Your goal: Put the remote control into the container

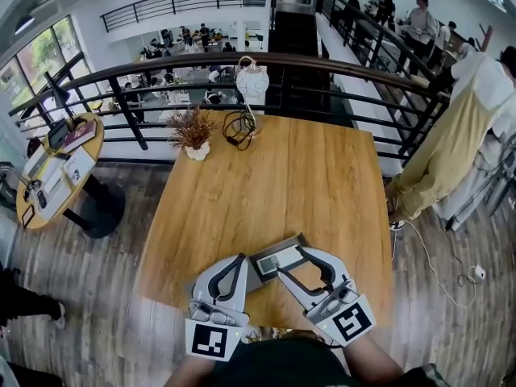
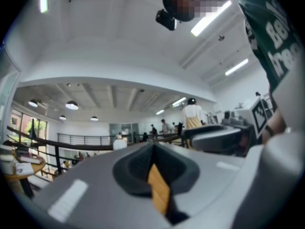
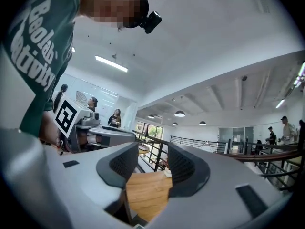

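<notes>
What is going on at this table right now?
A person holds a two-jaw gripper in each hand at the near edge of a wooden table. Both point at a shallow grey container, in which lies a light, flat thing that looks like the remote control. The right gripper is open with only bare table between its jaws. The left gripper is shut and empty. Neither holds anything, so the remote seems to be in place.

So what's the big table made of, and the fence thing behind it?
The table looks like wood: warm brown planks with grain lines and a smooth, low-shine finish. The railing is probably metal, with thin, dark, straight bars that look painted, though it's too far away to be sure.
</notes>
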Action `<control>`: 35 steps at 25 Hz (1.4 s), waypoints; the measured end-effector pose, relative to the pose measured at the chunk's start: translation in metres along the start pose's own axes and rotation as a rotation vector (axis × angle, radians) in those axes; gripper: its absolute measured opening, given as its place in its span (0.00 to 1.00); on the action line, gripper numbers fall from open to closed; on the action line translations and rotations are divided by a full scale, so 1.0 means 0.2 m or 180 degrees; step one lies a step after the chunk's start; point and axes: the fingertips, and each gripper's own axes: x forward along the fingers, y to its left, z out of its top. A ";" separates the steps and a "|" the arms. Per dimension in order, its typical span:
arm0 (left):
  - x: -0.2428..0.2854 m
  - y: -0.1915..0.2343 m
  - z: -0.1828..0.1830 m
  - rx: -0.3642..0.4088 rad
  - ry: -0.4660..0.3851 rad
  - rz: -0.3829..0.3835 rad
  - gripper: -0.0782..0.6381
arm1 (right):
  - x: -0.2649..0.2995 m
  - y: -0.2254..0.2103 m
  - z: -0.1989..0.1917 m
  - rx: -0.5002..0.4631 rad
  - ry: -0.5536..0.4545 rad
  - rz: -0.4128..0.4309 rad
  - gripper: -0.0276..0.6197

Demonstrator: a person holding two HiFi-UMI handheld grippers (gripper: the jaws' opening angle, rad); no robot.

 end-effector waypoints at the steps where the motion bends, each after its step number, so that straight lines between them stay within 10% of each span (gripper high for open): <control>1: 0.00 0.00 0.00 -0.0004 0.0001 -0.0005 0.10 | -0.01 0.00 0.01 -0.0009 -0.0026 -0.0049 0.32; 8: 0.02 -0.04 0.01 -0.0039 -0.0033 -0.0087 0.10 | -0.05 -0.04 0.03 0.0083 -0.0128 -0.0277 0.08; 35: 0.06 -0.06 -0.01 0.0059 -0.0004 -0.0223 0.10 | -0.02 -0.04 0.01 -0.0034 -0.0118 -0.0337 0.07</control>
